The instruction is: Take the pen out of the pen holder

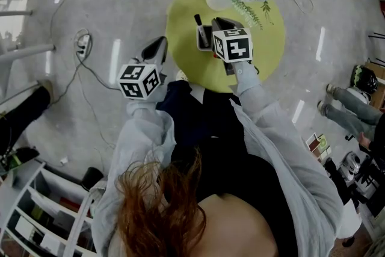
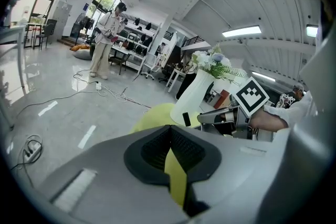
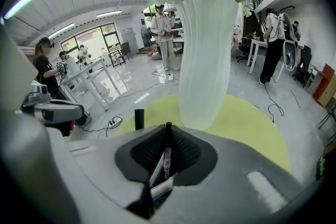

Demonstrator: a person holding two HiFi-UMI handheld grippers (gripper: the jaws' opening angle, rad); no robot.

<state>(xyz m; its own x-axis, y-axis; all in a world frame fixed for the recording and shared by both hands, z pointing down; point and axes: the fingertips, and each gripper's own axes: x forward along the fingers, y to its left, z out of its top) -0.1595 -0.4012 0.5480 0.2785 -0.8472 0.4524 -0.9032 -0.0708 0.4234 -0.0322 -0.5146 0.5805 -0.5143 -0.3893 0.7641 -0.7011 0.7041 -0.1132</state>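
Right gripper view, nearest first: right gripper [image 3: 167,131], ribbed black rubber fingers [image 3: 184,152] clenched on a slim black pen with a white label band [image 3: 166,157]. The pen stands about upright, its lower end down in the pale box-shaped pen holder [image 1: 205,39]. The grasp looks made and the lift not yet begun.

Next move, as I judge it: a straight pull up along the pen's own line until the tip clears the rim. Any sideways drag could tip the light holder.

- Just beyond the fingers, a second black pen [image 3: 139,119]: short matte stub, upright, not touched.
- Behind it, a tall white ribbed vase [image 3: 205,60], smooth and translucent-looking, green stems on top. It is close, so the lift has little room on that side.
- All of it sits on a round yellow-green table [image 3: 252,123] with a flat matte top.
- Left gripper [image 2: 170,131] hangs off the table edge, fingers pressed together on nothing.
- Farthest out is glossy grey floor [image 3: 131,93] with loose cables.
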